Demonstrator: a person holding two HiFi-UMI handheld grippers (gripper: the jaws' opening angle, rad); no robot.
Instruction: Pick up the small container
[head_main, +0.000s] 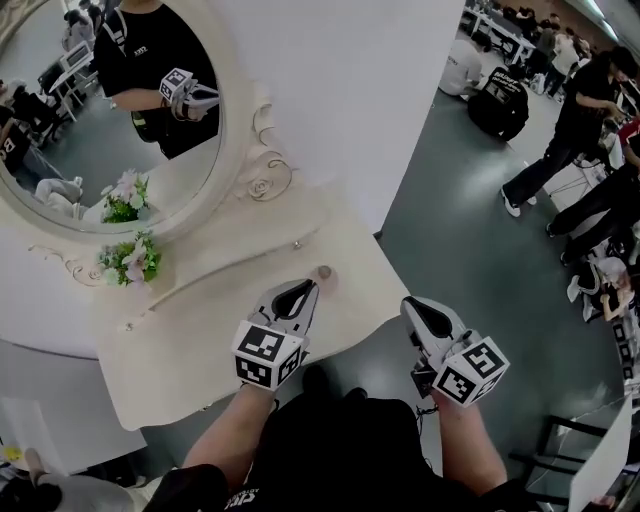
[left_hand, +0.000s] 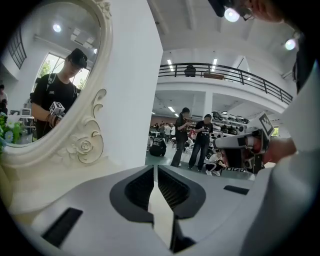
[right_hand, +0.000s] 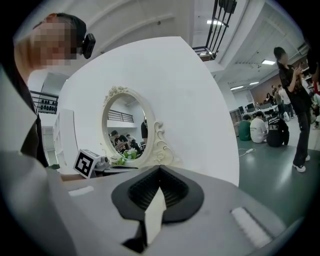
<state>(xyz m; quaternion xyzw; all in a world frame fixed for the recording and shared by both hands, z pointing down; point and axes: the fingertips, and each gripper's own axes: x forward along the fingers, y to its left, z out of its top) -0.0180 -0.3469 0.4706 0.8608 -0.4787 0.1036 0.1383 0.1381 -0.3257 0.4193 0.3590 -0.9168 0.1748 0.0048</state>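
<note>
Cream dressing table (head_main: 180, 370) with oval mirror (head_main: 90, 150); white print on a bystander's black shirt (head_main: 500, 100) too small to read. Clenched and empty, both left gripper (head_main: 306, 287) and right gripper (head_main: 412, 306). On the tabletop just beyond the left gripper's tips sits the small container (head_main: 323, 272)

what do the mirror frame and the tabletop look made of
Mirror frame: cream, moulded scrolls and a rose, likely painted wood or resin, satin sheen. Tabletop: same cream, smooth and matte, probably painted wood or board.
</note>
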